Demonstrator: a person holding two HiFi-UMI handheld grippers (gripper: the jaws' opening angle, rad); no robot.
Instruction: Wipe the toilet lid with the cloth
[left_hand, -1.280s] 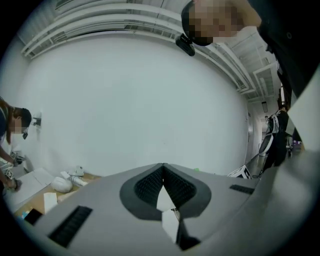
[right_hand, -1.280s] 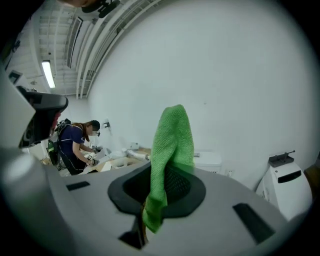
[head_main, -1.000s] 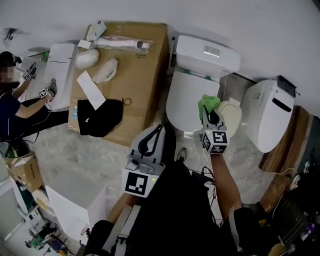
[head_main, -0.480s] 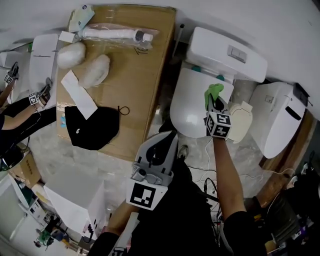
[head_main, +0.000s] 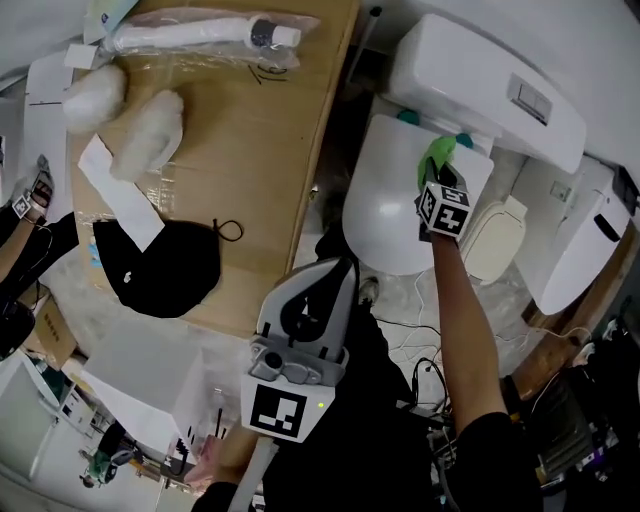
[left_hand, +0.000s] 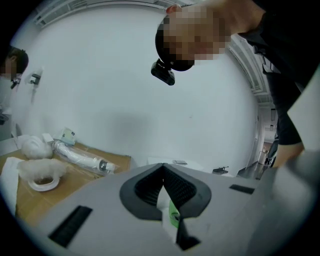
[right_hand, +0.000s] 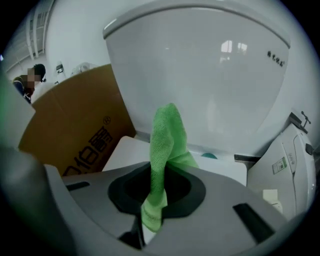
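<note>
Jaws of the right gripper (head_main: 440, 180) clamp the cloth (head_main: 436, 155) near the back edge of the lid (head_main: 390, 205); left gripper (head_main: 330, 270) jaws together, idle; pressing the cloth flat should wipe best

Grey left gripper (head_main: 338, 270); marker-cubed right gripper (head_main: 441, 178); black clothing (head_main: 380, 420).

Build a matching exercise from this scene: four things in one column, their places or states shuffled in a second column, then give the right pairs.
Things
1. green cloth
2. left gripper
3. toilet lid
4. black fabric item

Places or states
A. white, closed down
B. lying on the cardboard box
C. clamped in the right gripper
D. jaws together, holding nothing

Pairs: 1-C, 2-D, 3-A, 4-B
</note>
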